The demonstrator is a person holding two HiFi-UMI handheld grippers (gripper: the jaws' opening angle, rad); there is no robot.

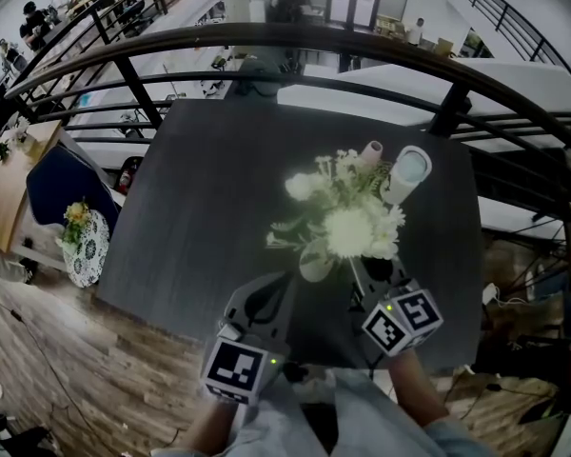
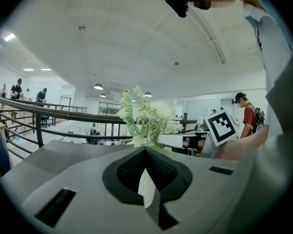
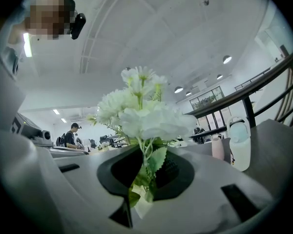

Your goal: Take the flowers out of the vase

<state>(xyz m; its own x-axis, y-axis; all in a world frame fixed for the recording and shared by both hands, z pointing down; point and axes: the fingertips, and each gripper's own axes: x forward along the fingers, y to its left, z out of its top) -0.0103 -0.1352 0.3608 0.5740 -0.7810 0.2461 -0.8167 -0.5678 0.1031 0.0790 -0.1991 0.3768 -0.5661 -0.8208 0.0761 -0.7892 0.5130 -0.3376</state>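
Head view: the white flowers (image 1: 347, 219) stand in a pale vase (image 1: 314, 260) near the middle of the dark desk (image 1: 195, 208); a pink bottle (image 1: 371, 150) and a white bottle (image 1: 406, 174) stand just behind the bunch; a dark railing (image 1: 266, 41) curves past the far edge; the left claw (image 1: 285, 282) reaches in from the near edge to the vase's left side, and the right claw (image 1: 362, 269) comes in under the blooms on the right.

Left gripper view: the left claw (image 2: 146, 172) is drawn nearly together on a narrow pale shape, seemingly the vase (image 2: 146, 189), which fills the gap between the black pads; the flowers (image 2: 146, 120) rise just beyond the tips; the right claw's marker cube (image 2: 220, 126) shows to the right.

Right gripper view: the right claw (image 3: 146, 172) is closed a good way, clamped on the green stems and leaves of the flowers (image 3: 141, 112), whose white heads spread above the tips; the white bottle (image 3: 239, 147) and pink bottle (image 3: 218, 147) stand on the desk (image 3: 276, 143) at right.
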